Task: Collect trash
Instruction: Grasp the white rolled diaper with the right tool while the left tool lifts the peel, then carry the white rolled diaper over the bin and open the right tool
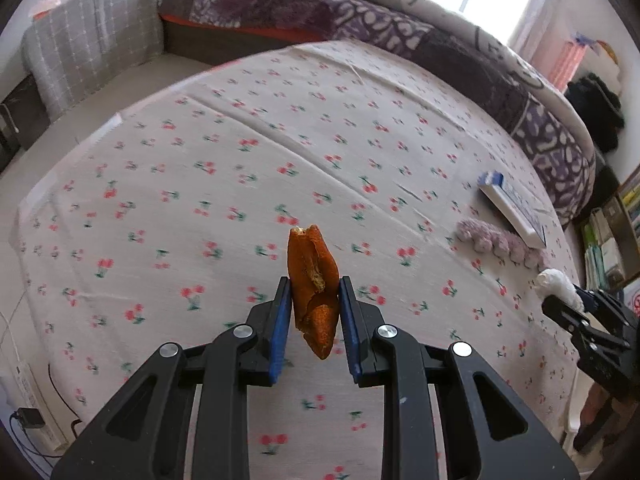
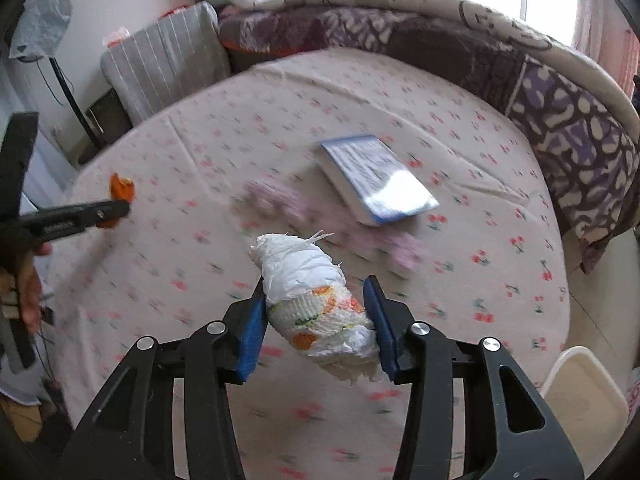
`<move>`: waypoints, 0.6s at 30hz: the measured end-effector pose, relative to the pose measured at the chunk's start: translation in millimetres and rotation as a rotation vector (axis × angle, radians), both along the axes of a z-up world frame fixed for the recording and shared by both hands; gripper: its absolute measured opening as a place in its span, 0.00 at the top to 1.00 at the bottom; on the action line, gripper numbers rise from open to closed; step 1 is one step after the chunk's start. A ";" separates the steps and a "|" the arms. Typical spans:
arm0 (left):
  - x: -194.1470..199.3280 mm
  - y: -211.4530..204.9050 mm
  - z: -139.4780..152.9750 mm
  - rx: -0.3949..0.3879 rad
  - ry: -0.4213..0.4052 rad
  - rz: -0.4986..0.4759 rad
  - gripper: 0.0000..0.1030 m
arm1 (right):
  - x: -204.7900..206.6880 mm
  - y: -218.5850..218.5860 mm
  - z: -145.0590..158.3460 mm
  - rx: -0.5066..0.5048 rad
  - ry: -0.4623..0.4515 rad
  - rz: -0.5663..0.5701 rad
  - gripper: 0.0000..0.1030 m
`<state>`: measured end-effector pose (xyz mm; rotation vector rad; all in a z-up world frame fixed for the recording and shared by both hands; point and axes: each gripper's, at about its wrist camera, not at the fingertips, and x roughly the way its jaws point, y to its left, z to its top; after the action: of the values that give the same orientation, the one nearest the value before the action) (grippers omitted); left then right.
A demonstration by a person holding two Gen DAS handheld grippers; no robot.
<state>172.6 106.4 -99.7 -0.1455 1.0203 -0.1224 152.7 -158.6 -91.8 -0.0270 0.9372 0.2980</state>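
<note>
Holding orange peel (image 1: 314, 292) upright, left tool (image 1: 314, 320) clenched; right tool (image 2: 316, 320) grasping crumpled printed tissue wad (image 2: 316, 300), lying crosswise; no bin visible

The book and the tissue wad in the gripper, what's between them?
In the right wrist view, a fuzzy pink thing lies on the cherry-print sheet between the book and the tissue wad. It is too blurred to name.
</note>
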 end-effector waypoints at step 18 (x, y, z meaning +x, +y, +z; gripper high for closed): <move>-38.2 47.3 33.3 0.126 -0.172 0.160 0.76 | -32.7 77.7 42.4 0.028 -0.189 -0.348 0.56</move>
<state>134.4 153.7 -66.4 -0.0998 0.8382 0.0740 120.1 -80.9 -49.4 0.1307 0.7340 -0.0140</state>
